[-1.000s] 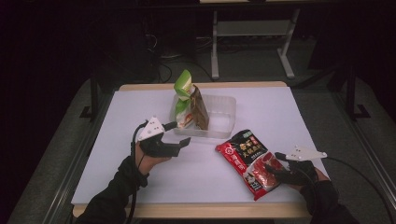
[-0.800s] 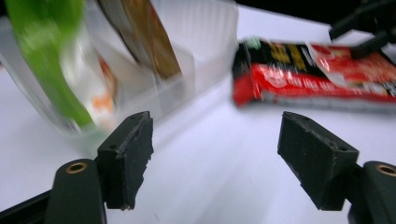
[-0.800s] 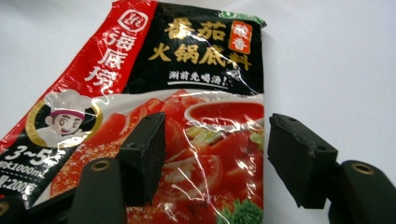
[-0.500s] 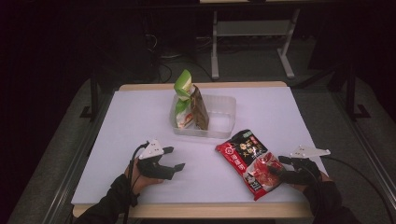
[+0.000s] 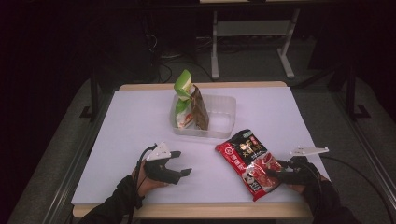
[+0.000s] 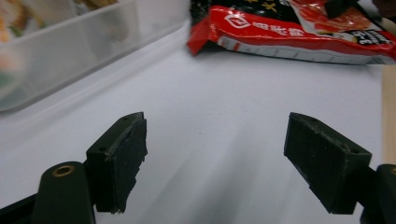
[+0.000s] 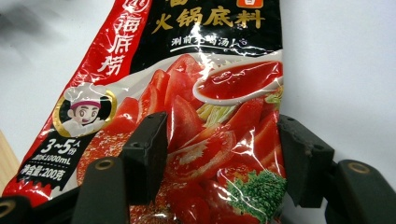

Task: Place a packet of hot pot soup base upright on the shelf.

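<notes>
— Jaws first: our right gripper [image 7: 219, 154] has its jaws spread wide, one on each side of the red sauce packet [image 7: 187, 93], low over its tomato picture. We see no pad pressing into the foil, so we would not call it held.

— And our left gripper [image 6: 215, 158]?

— Wide apart too, nothing between the jaws, hovering low over the bare white table [image 6: 210, 93]. In the high view it sits near the front edge at the left [image 5: 180, 164], well apart from the packet [image 5: 250, 161].

— Where does the packet lie?

— Flat on the white table, front right, at a slant, just beside the clear plastic tub [image 5: 219, 116]. The tub holds two upright packets, a green one [image 5: 183, 100] and a brown one [image 5: 200, 109].

— What could go wrong from here?

— We judge the foil to be slick and the packet flat. If our right jaws close along its face, they may skid off or only pinch a wrinkle, and the packet could slip out on the lift.

— Anything else?

— The filling looks soft. Gripped at one end, the packet would probably sag and swing, and it might clip the tub rim or knock over the upright pair if we carry it there.

— And the edge?

— The packet's near corner lies close to the table's front edge, so a push instead of a pinch could nudge it off toward us.
</notes>
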`<control>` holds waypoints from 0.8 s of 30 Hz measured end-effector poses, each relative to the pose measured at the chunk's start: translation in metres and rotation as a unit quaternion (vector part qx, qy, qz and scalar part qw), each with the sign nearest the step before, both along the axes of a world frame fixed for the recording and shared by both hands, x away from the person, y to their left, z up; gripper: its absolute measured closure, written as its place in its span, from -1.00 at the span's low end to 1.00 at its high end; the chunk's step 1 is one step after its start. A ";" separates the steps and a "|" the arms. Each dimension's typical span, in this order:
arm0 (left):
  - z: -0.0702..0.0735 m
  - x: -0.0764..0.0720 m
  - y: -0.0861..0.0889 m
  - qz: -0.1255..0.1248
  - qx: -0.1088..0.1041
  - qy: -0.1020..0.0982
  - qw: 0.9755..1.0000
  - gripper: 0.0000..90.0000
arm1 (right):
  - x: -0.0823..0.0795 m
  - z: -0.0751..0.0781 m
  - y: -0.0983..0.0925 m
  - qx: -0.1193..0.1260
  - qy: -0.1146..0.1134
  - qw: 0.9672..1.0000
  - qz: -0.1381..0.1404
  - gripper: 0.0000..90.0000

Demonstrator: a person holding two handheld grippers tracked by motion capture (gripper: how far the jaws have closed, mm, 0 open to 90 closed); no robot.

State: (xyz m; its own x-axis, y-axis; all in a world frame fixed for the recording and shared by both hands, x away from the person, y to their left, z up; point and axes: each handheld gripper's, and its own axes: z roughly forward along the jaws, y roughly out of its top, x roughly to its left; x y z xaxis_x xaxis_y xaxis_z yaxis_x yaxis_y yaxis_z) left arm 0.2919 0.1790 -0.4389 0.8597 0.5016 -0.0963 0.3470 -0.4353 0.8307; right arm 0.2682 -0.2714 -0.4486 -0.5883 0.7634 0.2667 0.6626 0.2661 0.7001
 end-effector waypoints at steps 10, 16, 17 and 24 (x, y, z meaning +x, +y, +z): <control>-0.004 0.002 -0.016 -0.028 -0.016 0.043 0.999 -0.55 | -0.004 0.000 0.011 0.004 0.005 1.000 0.010 -0.15; -0.007 0.006 -0.040 -0.034 -0.012 0.063 0.997 -0.58 | -0.004 0.000 0.019 0.004 0.007 1.000 0.017 -0.14; -0.007 0.007 -0.044 -0.031 -0.010 0.064 0.997 -0.60 | -0.004 0.000 0.021 0.003 0.005 1.000 0.018 -0.14; -0.013 0.018 -0.064 -0.011 -0.018 0.104 0.994 -0.61 | -0.005 -0.001 0.029 0.007 0.005 1.000 0.022 -0.13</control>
State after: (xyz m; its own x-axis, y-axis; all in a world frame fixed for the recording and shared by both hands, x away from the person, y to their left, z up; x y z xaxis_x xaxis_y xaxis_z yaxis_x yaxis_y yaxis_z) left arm 0.3103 0.1148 -0.4518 0.8298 0.4768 -0.2900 0.5038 -0.4164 0.7568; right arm 0.2636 -0.2420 -0.4498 -0.6187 0.7326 0.2837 0.6574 0.2852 0.6975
